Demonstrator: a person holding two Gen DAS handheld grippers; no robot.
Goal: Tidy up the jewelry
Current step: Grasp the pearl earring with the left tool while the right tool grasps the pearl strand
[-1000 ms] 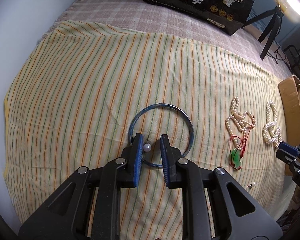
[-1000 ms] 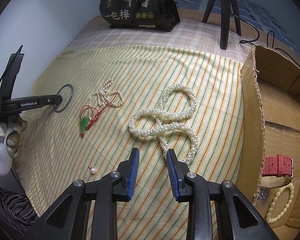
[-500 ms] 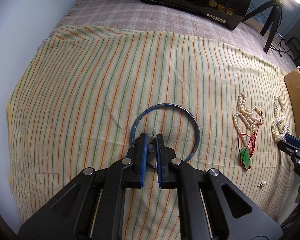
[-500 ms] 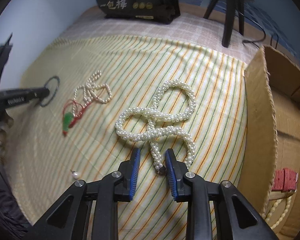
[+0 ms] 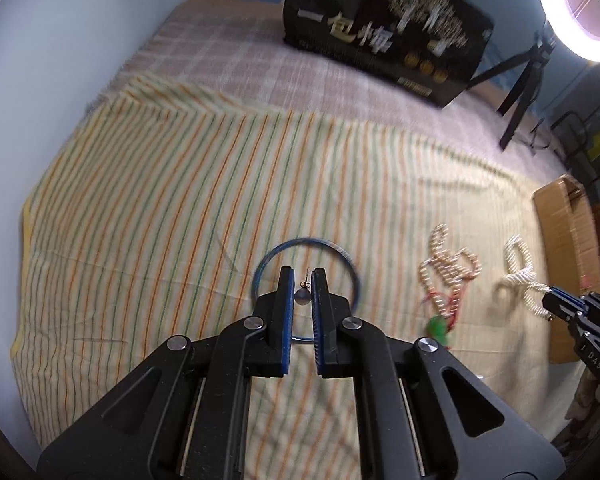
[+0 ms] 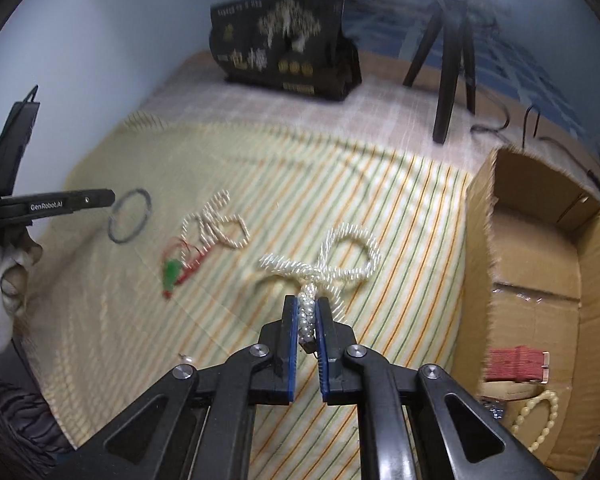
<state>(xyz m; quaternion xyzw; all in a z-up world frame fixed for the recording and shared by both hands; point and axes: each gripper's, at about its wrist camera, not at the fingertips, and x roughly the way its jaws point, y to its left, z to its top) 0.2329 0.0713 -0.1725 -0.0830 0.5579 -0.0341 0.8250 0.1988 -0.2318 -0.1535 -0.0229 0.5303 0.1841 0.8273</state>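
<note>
My left gripper (image 5: 302, 280) is shut on a small pearl earring (image 5: 301, 295) and holds it above the blue bangle (image 5: 305, 246) on the striped cloth. My right gripper (image 6: 307, 306) is shut on the thick pearl rope necklace (image 6: 342, 258) and lifts its end while its loops trail on the cloth. A thin pearl necklace (image 6: 216, 224) with a red cord and green pendant (image 6: 172, 272) lies to the left. A second pearl earring (image 6: 187, 358) lies near the cloth's front edge. The bangle also shows in the right wrist view (image 6: 130, 216).
An open cardboard box (image 6: 540, 264) at the right holds a red strap (image 6: 516, 364) and a cream bead bracelet (image 6: 540, 420). A black printed bag (image 5: 384, 36) and a tripod (image 6: 448, 60) with a ring light stand at the back.
My left gripper closed on the pearl earring and lifted it off the cloth. My right gripper moved forward, closed on the thick pearl rope and raised its end.
</note>
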